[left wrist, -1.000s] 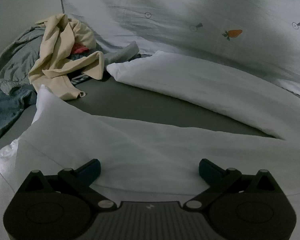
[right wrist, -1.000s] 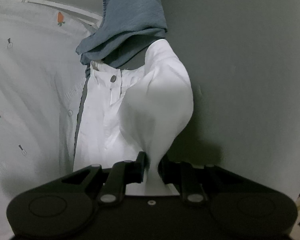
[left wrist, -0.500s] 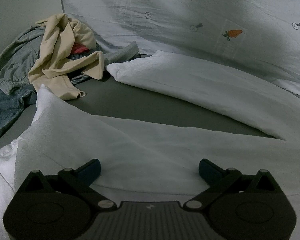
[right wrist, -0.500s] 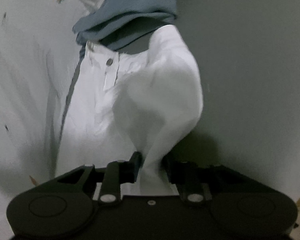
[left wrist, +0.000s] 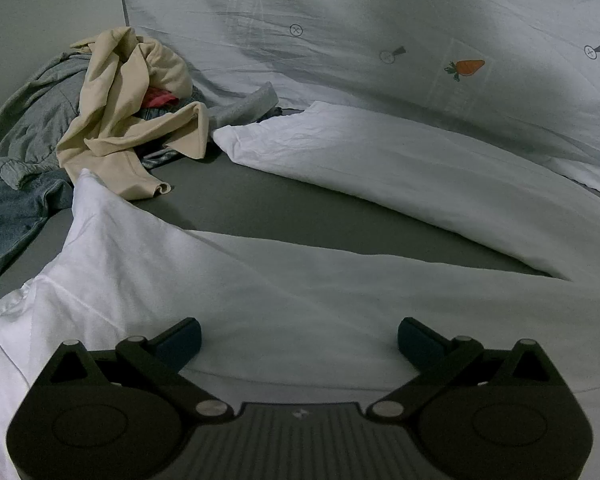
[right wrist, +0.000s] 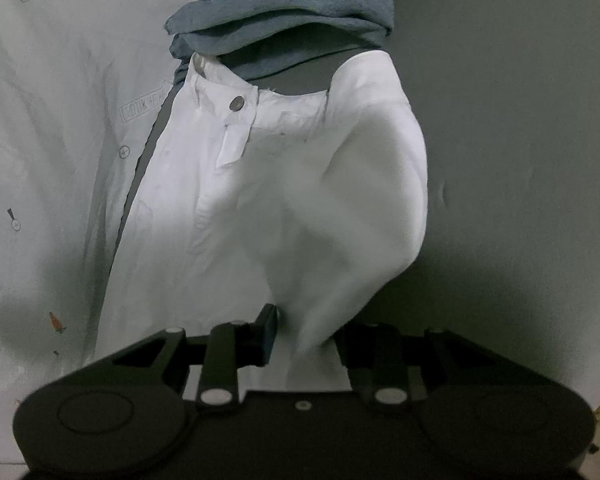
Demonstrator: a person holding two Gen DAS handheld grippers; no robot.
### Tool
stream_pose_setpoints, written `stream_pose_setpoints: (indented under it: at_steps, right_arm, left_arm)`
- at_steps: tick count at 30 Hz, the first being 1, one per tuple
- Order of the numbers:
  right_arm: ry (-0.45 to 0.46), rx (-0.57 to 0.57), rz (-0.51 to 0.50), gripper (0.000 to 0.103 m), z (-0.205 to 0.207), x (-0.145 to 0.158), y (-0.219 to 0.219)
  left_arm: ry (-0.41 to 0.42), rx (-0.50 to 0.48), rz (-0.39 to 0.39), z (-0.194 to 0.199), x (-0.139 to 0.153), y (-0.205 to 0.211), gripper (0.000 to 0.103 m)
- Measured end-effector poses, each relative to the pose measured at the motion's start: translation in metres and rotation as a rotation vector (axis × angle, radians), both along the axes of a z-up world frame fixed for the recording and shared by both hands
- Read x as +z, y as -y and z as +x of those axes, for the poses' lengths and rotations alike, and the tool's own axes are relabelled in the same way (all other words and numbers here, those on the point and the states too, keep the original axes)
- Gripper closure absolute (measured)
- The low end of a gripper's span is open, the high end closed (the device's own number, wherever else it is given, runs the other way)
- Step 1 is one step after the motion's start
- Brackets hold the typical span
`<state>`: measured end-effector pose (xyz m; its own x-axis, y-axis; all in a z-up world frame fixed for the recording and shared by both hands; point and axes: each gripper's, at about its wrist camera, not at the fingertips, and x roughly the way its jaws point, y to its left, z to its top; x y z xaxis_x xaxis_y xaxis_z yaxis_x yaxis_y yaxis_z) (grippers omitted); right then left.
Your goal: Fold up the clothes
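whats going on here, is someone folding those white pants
Yes, mid-fold. The right gripper is shut on a bunch of the white pants, lifting that part off the grey bed. The left gripper hangs over the pants with its jaws wide open, holding nothing. A pile of clothes waits beyond, beside a carrot-print sheet.

A pale duvet [left wrist: 380, 40] printed with small orange carrots [left wrist: 466, 67] lies bunched along the far edge of the grey bedsheet [left wrist: 300, 208]. In the right wrist view the same duvet [right wrist: 60, 120] borders the bedsheet [right wrist: 520, 140] on its left side.
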<state>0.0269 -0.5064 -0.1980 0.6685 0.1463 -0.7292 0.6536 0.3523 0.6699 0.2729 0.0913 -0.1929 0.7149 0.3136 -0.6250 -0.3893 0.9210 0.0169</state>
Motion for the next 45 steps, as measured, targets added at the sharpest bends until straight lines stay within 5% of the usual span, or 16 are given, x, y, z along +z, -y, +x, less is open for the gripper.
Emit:
stream_pose_setpoints:
  at_steps: [6, 10, 16, 21, 22, 26, 28, 32, 36, 39, 45]
  right_arm:
    - [0.036, -0.031, 0.035, 0.063, -0.006, -0.005, 0.003]
    - [0.041, -0.051, 0.021, 0.054, -0.008, -0.002, 0.002]
    - [0.077, -0.092, -0.080, 0.040, -0.019, 0.009, 0.002]
    - [0.061, -0.157, -0.183, 0.024, -0.028, 0.007, -0.002]
    - [0.083, -0.173, -0.169, 0.028, -0.029, 0.005, -0.002]
    - [0.188, -0.223, 0.015, 0.081, -0.021, -0.006, -0.009]
    - [0.288, -0.293, 0.104, 0.090, -0.022, -0.005, -0.013]
    - [0.455, -0.407, 0.249, 0.094, -0.025, 0.002, -0.018]
    - [0.533, -0.449, 0.284, 0.094, -0.020, 0.014, -0.021]
    - [0.565, -0.457, 0.292, 0.094, -0.013, 0.021, -0.027]
    - [0.593, -0.492, 0.316, 0.094, -0.005, 0.024, -0.038]
  left_arm:
    - [-0.012, 0.009, -0.012, 0.008, 0.002, -0.001, 0.000]
    - [-0.038, -0.007, -0.139, 0.009, 0.025, -0.024, 0.004]
    - [0.221, 0.057, -0.207, -0.042, 0.093, -0.069, 0.005]
    - [0.351, 0.065, -0.263, -0.089, 0.121, -0.093, 0.005]
    - [0.352, 0.092, -0.267, -0.097, 0.121, -0.097, 0.005]
    - [0.276, 0.206, -0.356, -0.126, 0.100, -0.122, 0.015]
    - [0.233, 0.254, -0.444, -0.140, 0.084, -0.137, 0.026]
    - [0.133, 0.302, -0.520, -0.164, 0.056, -0.161, 0.046]
    - [0.045, 0.308, -0.521, -0.173, 0.042, -0.167, 0.046]
    - [0.043, 0.318, -0.586, -0.176, 0.035, -0.175, 0.046]
    - [0.048, 0.323, -0.572, -0.180, 0.030, -0.188, 0.046]
